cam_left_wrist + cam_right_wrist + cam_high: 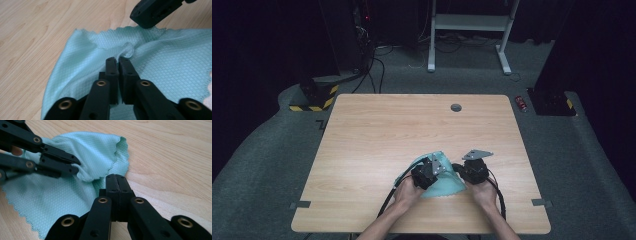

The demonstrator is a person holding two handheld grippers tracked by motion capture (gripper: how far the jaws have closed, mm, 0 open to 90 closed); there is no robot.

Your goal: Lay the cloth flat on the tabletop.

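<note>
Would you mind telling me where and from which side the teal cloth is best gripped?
I would take the teal cloth at its raised pucker, coming in low along the table from the person's side. The rest lies flat on the wood and offers little to pinch, while that fold stands up. The left gripper already points at it with its jaws nearly together.

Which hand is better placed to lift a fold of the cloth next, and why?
Probably the left. The left tongs are closed right at a raised pucker in the middle of the teal cloth. The right tongs sit shut at the cloth's edge, over the bare wooden table.
</note>
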